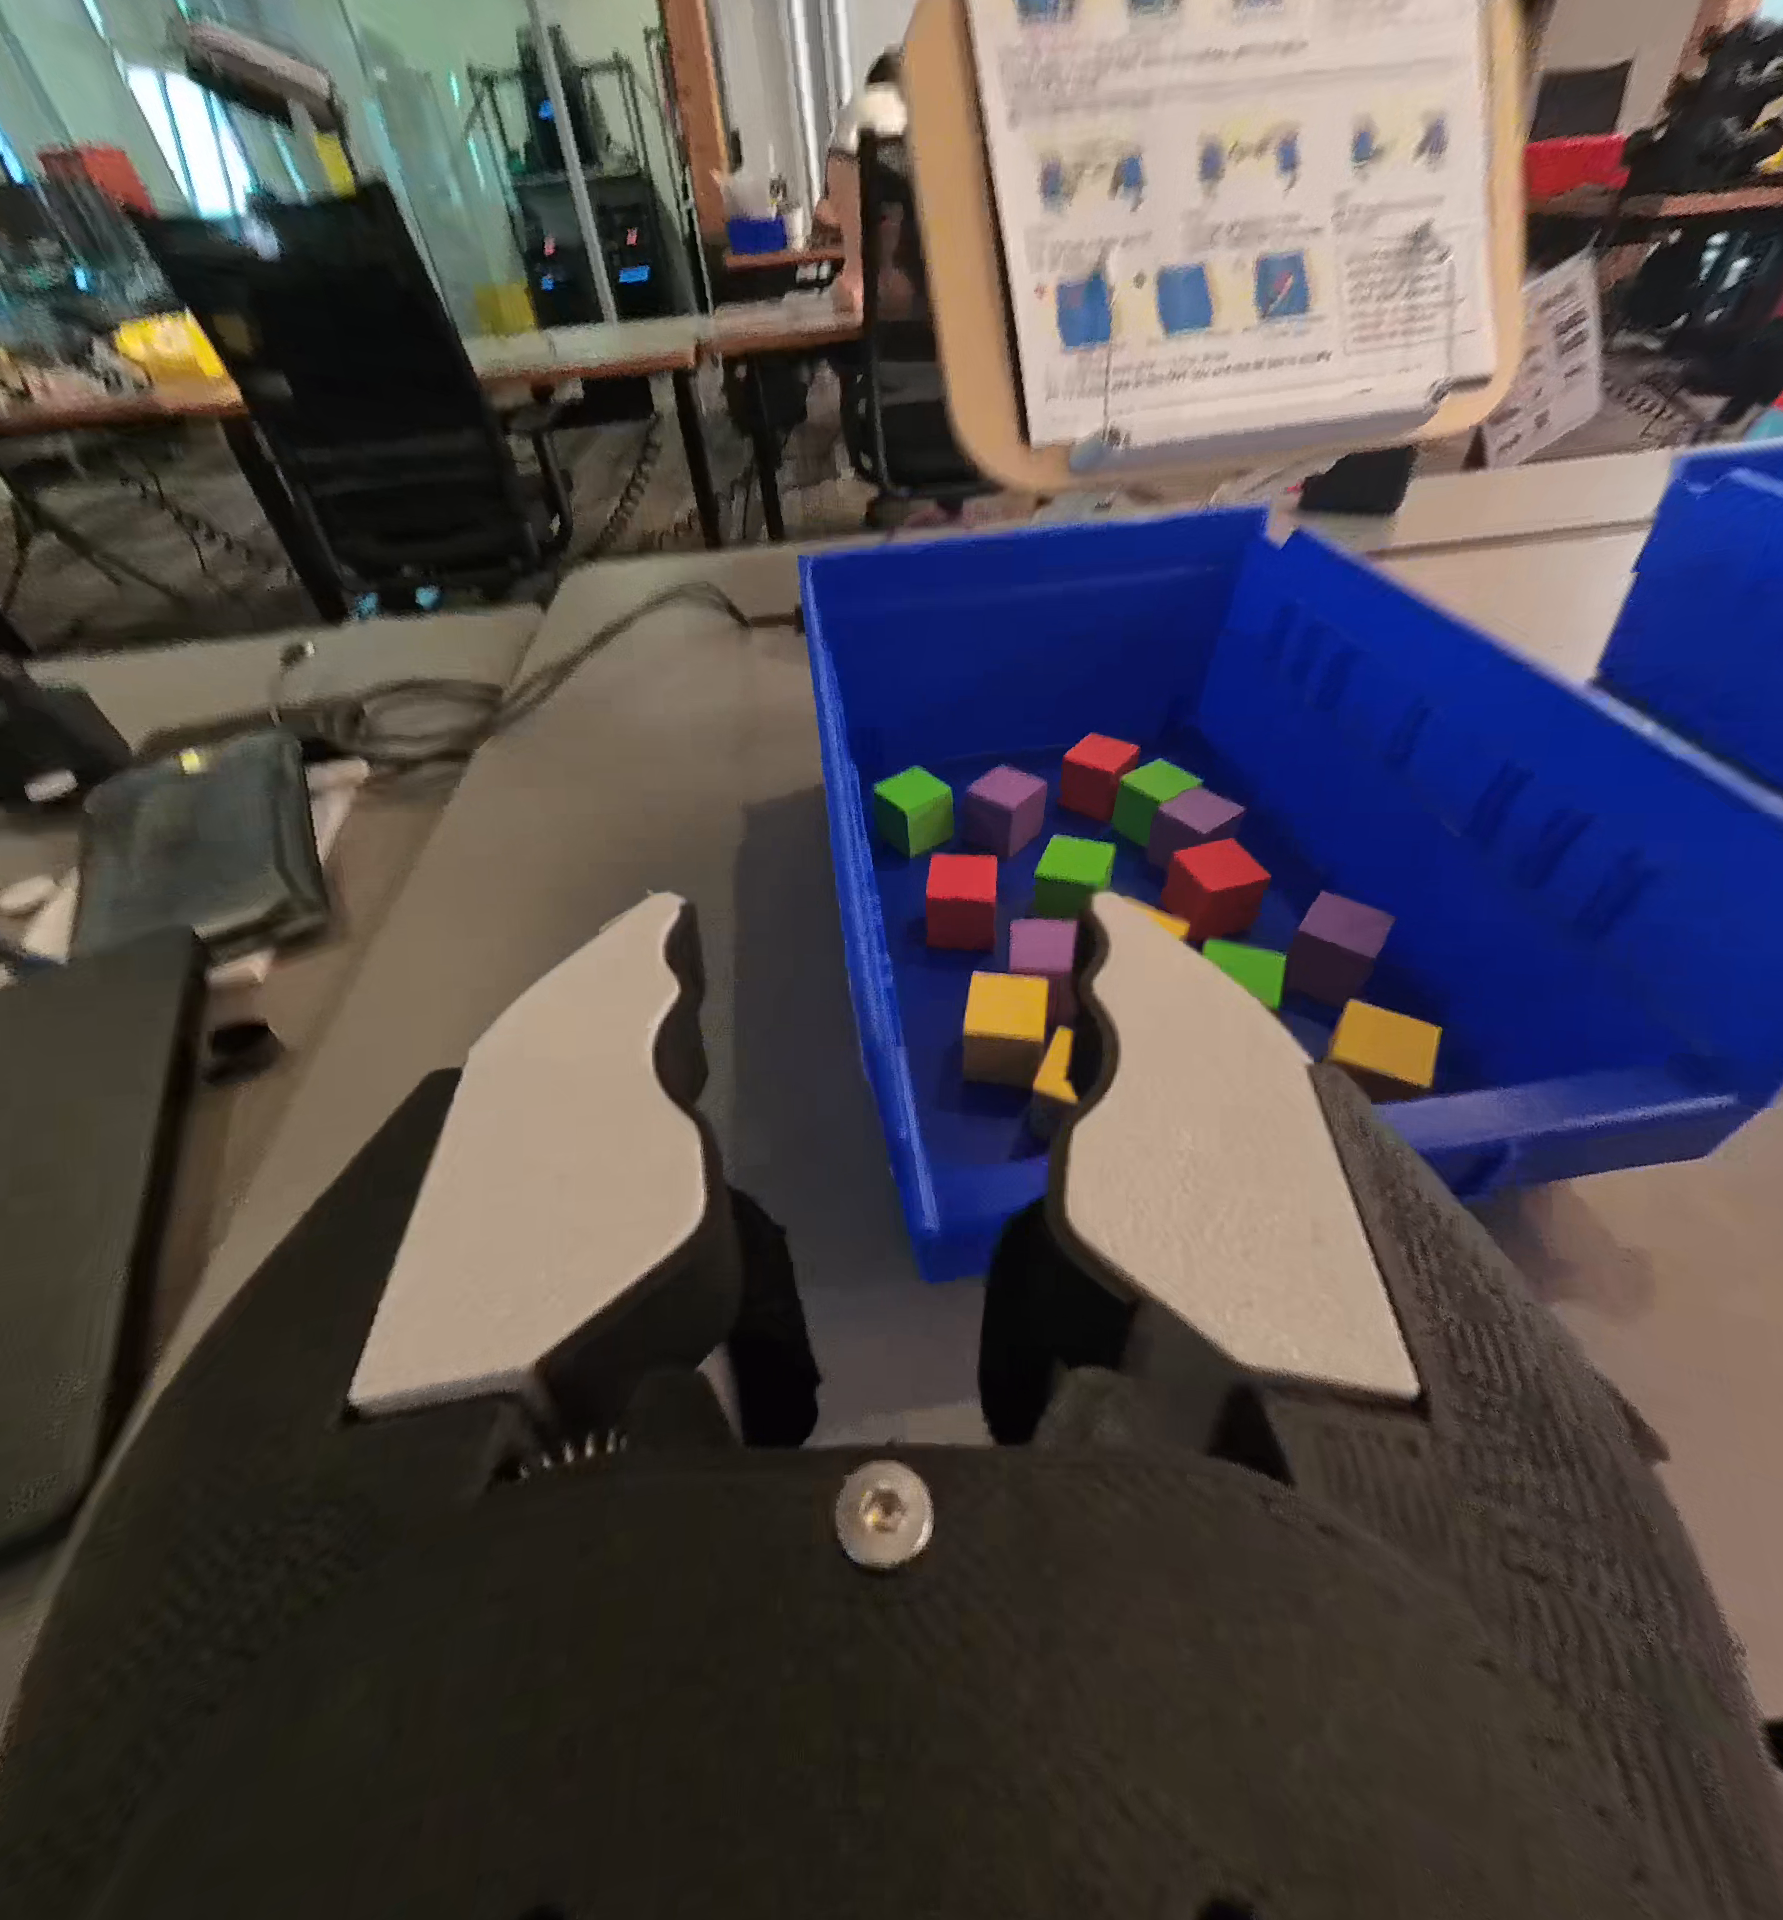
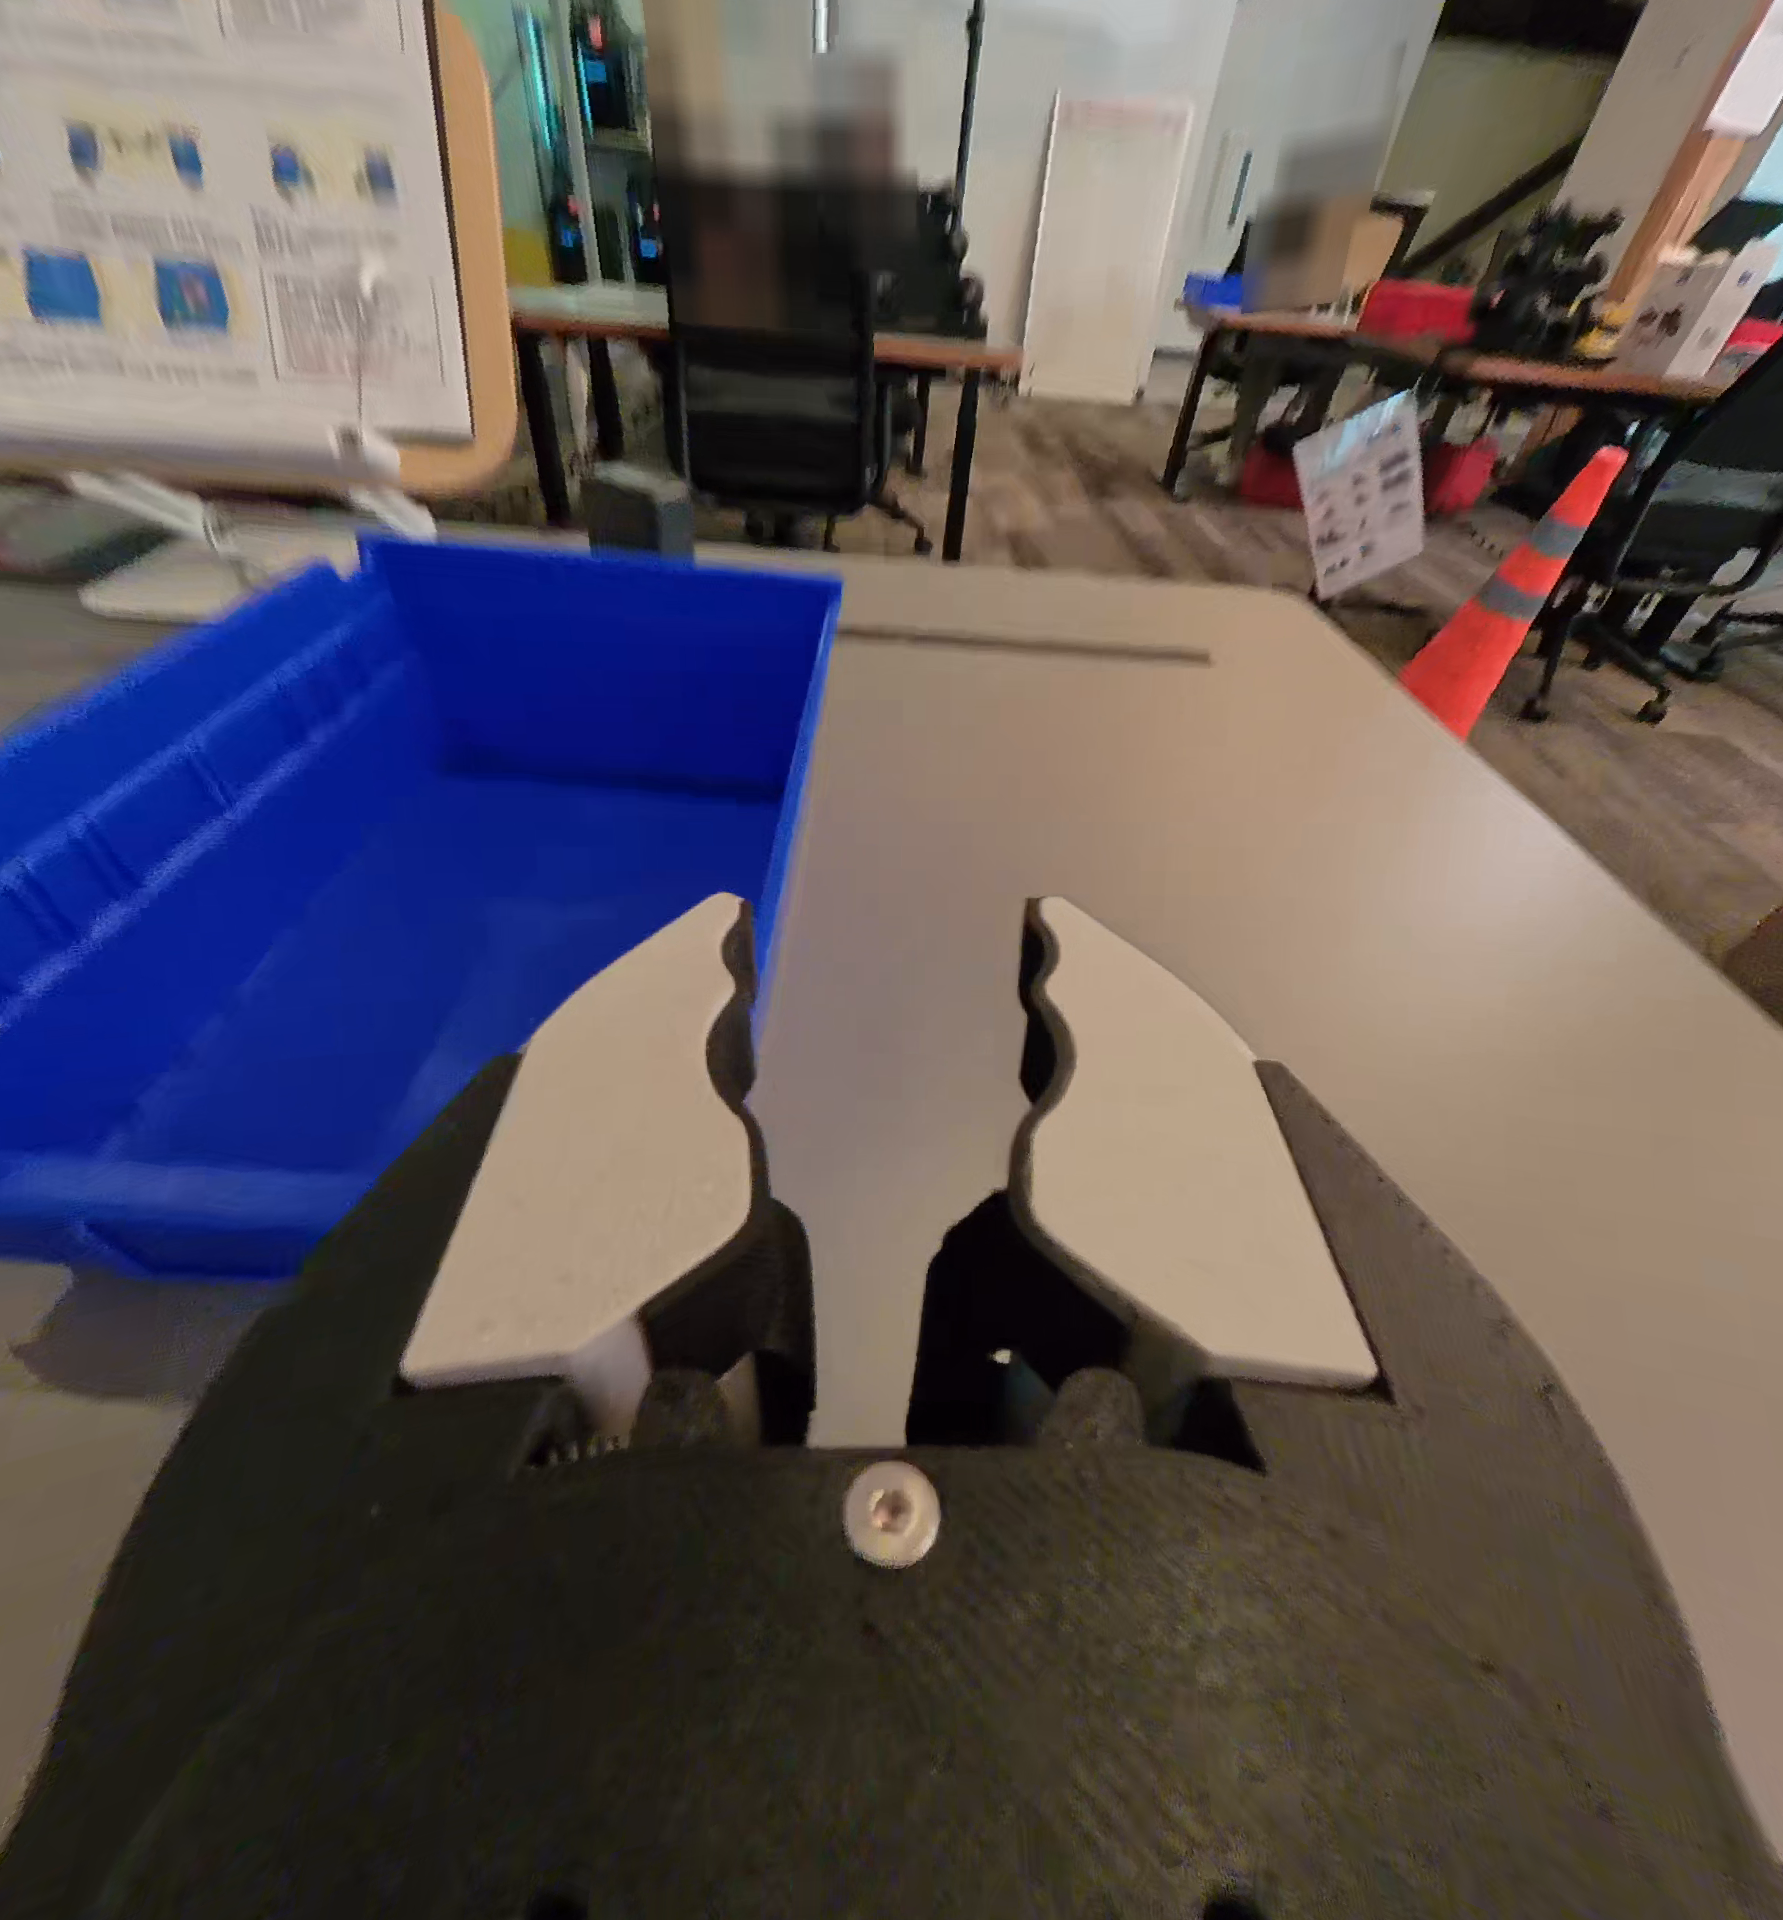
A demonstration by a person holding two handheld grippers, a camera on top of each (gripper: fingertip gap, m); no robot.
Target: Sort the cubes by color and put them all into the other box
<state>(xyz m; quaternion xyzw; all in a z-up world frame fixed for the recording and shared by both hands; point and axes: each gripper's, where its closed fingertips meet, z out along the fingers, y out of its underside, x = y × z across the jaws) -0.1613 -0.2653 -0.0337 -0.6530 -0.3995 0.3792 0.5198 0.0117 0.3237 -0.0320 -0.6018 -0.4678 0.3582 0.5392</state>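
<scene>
In the left wrist view a blue bin stands on the grey table and holds several small cubes: red, green, purple and yellow. My left gripper is open and empty, above the bin's near left wall, its right finger over the cubes. In the right wrist view a second blue bin is empty. My right gripper is open and empty, over the table just right of that bin's right wall.
A board with a printed sheet stands behind the bins. Cables, a dark pouch and a black flat object lie left of the left gripper. Part of the other bin shows at right. An orange cone and chairs stand beyond the table.
</scene>
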